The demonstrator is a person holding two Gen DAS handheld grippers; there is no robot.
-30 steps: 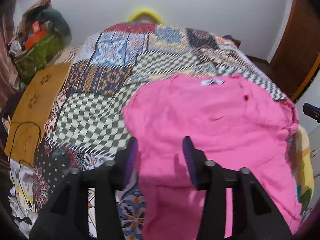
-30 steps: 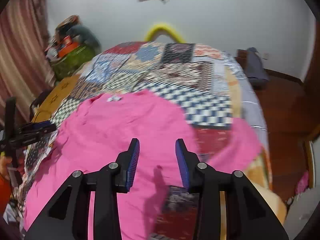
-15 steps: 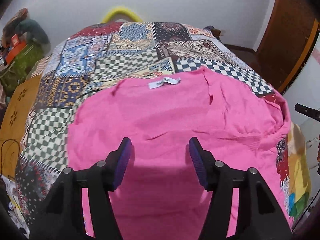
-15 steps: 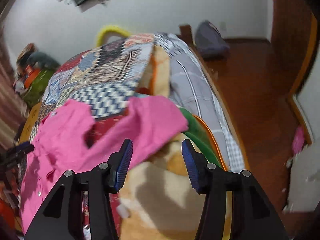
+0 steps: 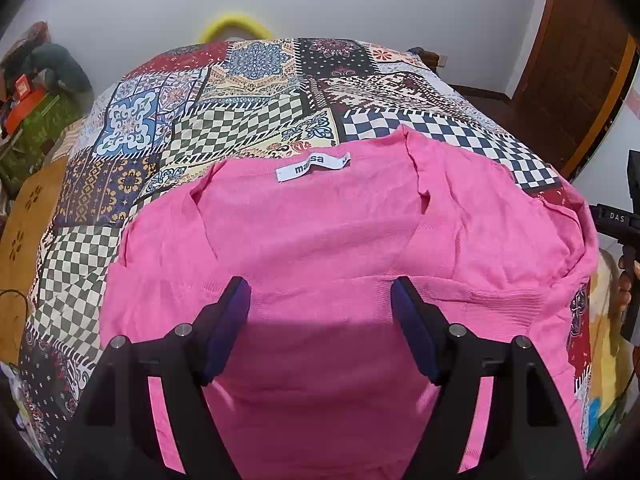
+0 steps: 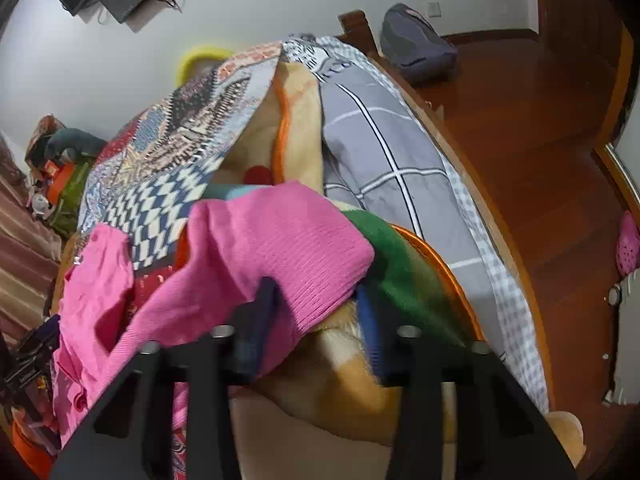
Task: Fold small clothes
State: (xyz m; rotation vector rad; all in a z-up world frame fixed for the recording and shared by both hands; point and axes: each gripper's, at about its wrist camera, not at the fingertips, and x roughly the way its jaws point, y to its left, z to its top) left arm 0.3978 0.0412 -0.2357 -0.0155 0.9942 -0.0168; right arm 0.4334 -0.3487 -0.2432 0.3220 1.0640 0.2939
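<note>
A pink knit sweater [image 5: 328, 240] lies spread on the patchwork bedspread [image 5: 240, 120], its white neck label [image 5: 312, 166] at the far side. My left gripper [image 5: 320, 312] hovers over the sweater's middle, jaws opening, with nothing gripped. One sleeve [image 6: 280, 248] trails over the bed's right edge onto a tan blanket [image 6: 320, 368]. My right gripper [image 6: 314, 300] is low at that edge, jaws closing around the ribbed cuff. The cuff lies over the left finger [image 6: 260, 312], and a sliver of blanket still shows before the right pad [image 6: 368, 320].
A grey checked sheet [image 6: 384, 168] and the wooden bed frame border the wood floor [image 6: 520, 140] on the right. On that floor are a grey backpack [image 6: 416, 52] and a pink slipper [image 6: 628, 244]. Bags and clutter [image 5: 36, 120] stand left of the bed, and a yellow ring [image 5: 236, 28] stands behind it.
My left gripper slid right from the sweater's left edge to over its middle, and its jaws widened. My right gripper swung from the sweater's body down to the sleeve cuff at the bed's edge.
</note>
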